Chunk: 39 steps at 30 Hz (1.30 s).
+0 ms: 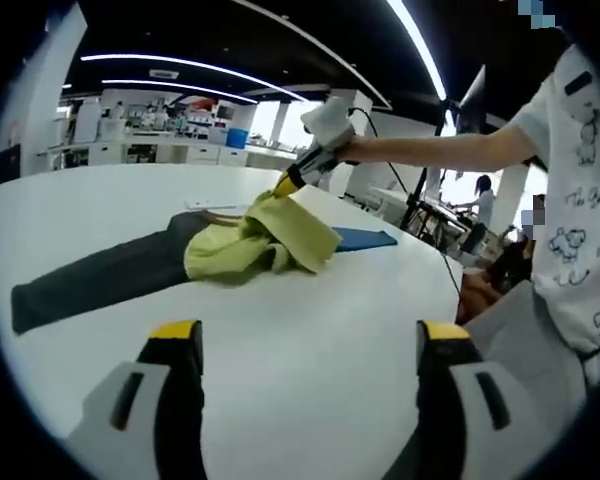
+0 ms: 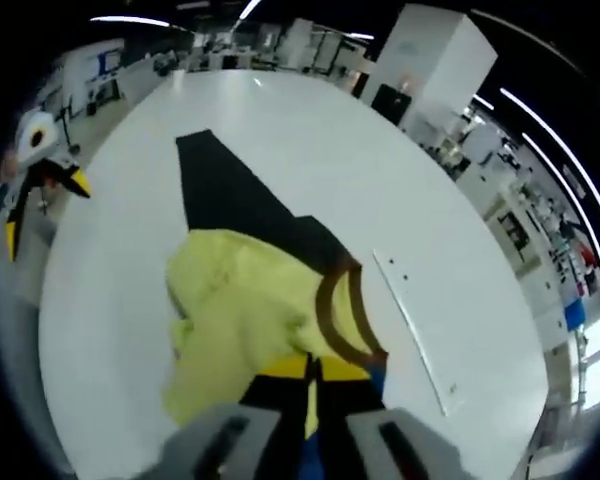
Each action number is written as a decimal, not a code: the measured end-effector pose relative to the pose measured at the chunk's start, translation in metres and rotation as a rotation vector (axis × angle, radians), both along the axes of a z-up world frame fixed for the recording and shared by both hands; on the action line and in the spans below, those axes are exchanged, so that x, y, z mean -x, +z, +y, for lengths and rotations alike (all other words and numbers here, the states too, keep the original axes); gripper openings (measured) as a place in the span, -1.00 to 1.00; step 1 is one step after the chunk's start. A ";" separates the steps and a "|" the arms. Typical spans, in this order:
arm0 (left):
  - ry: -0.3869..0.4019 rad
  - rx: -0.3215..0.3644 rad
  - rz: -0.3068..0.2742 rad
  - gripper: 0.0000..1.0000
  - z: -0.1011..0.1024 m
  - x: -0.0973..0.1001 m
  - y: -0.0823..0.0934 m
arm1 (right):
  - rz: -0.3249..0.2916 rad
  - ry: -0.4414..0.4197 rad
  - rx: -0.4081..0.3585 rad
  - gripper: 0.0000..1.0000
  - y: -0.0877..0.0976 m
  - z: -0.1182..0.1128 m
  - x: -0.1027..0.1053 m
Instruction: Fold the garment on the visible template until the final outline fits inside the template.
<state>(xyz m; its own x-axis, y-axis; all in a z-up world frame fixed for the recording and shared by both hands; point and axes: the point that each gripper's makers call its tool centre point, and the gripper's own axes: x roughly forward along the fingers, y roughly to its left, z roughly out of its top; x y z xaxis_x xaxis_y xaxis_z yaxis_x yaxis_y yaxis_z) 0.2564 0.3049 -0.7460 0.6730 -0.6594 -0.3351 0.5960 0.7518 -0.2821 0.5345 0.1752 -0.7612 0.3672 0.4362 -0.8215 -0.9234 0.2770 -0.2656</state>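
**Inspector:** Right gripper (image 1: 285, 184), with yellow-tipped jaws, is clamped on one edge of the yellow-green cloth garment (image 1: 260, 243); the jaws stand closed on the fabric, lifting it off the surface. In the right gripper view the same gripper (image 2: 310, 368) has its tips pressed together on the garment (image 2: 245, 320), beside the brown-trimmed collar (image 2: 345, 315).

**Clerk:** And the left gripper?

**Inspector:** Left gripper (image 1: 310, 335) hangs over bare tabletop near the table's near edge, jaws wide apart, holding nothing. It also appears at the left of the right gripper view (image 2: 42, 172), beyond the table edge; its jaws look spread there too.

**Clerk:** Count of items?

**Inspector:** One garment, bunched, not flat. One dark grey flat template sheet (image 1: 100, 280) beneath it, running out as a long strip toward one edge of the round white table (image 1: 310, 390); the garment covers one end of it. One blue flat piece (image 1: 365, 239) touching the garment on the far side. One white flat ruler-like strip (image 2: 410, 320) lying just beside the garment, apart from it. One person in a white printed shirt (image 1: 580, 230) at the table's edge, arm extended to the right gripper.
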 end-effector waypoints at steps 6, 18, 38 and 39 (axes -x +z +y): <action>0.009 0.005 0.005 0.70 0.001 -0.003 -0.001 | 0.004 -0.030 0.026 -1.00 -0.020 -0.003 -0.016; 0.015 0.012 0.019 0.69 0.000 -0.005 -0.006 | 0.034 -0.058 0.029 -1.00 -0.037 -0.006 -0.020; 0.001 0.012 0.023 0.70 -0.008 -0.002 -0.005 | 0.043 -0.022 0.005 -0.27 -0.036 -0.015 -0.013; 0.000 0.012 0.023 0.70 -0.008 -0.002 -0.005 | 0.042 -0.019 0.000 -0.24 -0.036 -0.015 -0.012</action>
<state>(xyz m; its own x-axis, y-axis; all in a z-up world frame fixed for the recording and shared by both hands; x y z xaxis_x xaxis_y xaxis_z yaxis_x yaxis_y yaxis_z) 0.2583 0.2966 -0.7514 0.6654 -0.6631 -0.3428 0.5889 0.7485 -0.3049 0.5466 0.1600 -0.7971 0.3407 0.4301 -0.8360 -0.9284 0.2944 -0.2270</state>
